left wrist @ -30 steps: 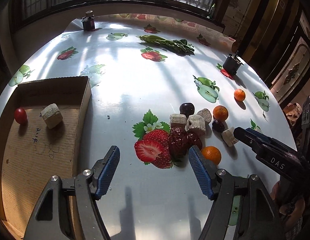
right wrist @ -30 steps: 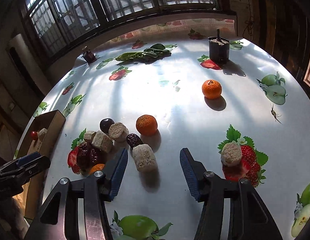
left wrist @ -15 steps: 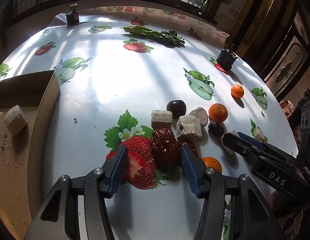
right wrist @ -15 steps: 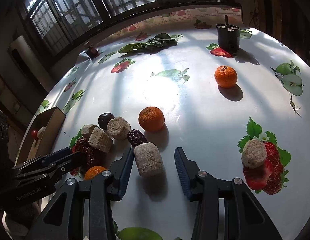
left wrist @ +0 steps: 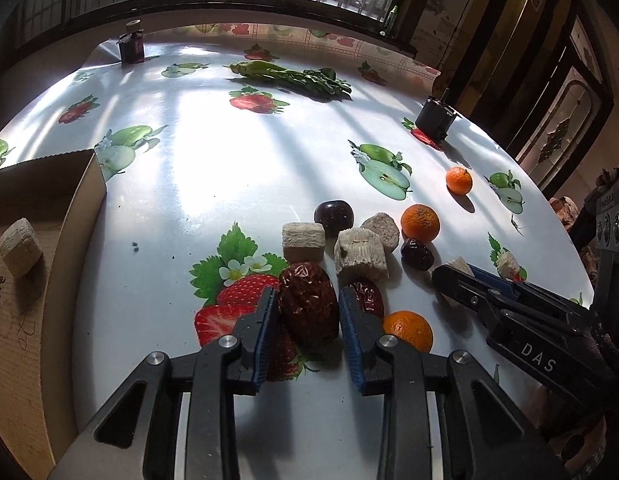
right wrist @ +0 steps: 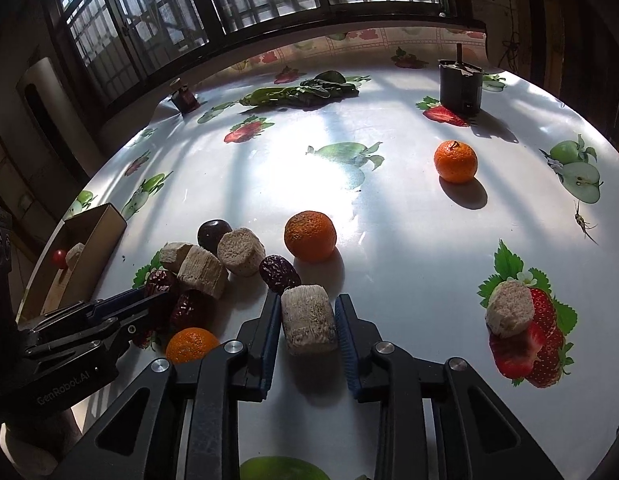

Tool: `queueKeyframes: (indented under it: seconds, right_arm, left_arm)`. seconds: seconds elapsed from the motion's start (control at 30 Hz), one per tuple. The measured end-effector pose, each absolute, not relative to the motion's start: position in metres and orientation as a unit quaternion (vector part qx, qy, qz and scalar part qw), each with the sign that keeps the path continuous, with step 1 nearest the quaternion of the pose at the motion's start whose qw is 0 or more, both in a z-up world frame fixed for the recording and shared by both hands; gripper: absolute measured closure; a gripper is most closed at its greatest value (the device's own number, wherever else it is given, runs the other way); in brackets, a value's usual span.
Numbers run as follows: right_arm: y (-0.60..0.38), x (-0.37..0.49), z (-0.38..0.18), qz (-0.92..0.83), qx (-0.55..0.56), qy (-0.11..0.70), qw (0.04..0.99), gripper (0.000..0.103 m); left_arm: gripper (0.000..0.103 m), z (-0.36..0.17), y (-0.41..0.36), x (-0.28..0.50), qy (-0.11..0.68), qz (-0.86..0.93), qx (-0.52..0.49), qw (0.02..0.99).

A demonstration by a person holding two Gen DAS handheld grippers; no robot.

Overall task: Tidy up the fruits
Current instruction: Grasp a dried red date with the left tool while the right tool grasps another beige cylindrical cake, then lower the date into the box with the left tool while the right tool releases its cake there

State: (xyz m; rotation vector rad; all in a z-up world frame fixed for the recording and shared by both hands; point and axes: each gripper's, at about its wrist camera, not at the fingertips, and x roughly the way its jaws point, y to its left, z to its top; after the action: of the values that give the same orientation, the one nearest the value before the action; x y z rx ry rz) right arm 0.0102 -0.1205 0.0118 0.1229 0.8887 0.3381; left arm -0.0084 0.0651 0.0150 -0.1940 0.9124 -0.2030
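My left gripper is shut on a big red date that rests on the table among a cluster of fruit. My right gripper is shut on a beige cylinder piece, also on the table. Around them lie more beige pieces, a dark plum, smaller dates and oranges. A cardboard box at the left holds a beige piece and, in the right wrist view, a small red fruit.
A further orange and a beige piece lie to the right. Leafy greens, a dark cup and a small jar stand toward the far edge by the window. The tablecloth carries printed fruit.
Both grippers moved forward and closed: the left onto the big red date, the right onto the beige cylinder piece. Both were open a second ago.
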Motion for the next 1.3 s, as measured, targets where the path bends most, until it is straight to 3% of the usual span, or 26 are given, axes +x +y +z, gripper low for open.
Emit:
queueKeyframes:
  seconds: [0.57, 0.8, 1.3]
  right_arm:
    - [-0.133, -0.018, 0.035, 0.145, 0.097, 0.376, 0.910, 0.073]
    - [-0.113, -0.055, 0.048, 0.176, 0.119, 0.379, 0.901, 0.073]
    - [0.064, -0.065, 0.086, 0.335, 0.028, 0.395, 0.855, 0.073]
  left_arm:
    - [0.073, 0.026, 0.072, -0.024, 0.400, -0.080, -0.107, 0.907]
    - [0.073, 0.061, 0.099, -0.073, 0.356, -0.078, -0.126, 0.922]
    - [0.073, 0.058, 0.302, -0.112, 0.390, 0.129, -0.211, 0.887]
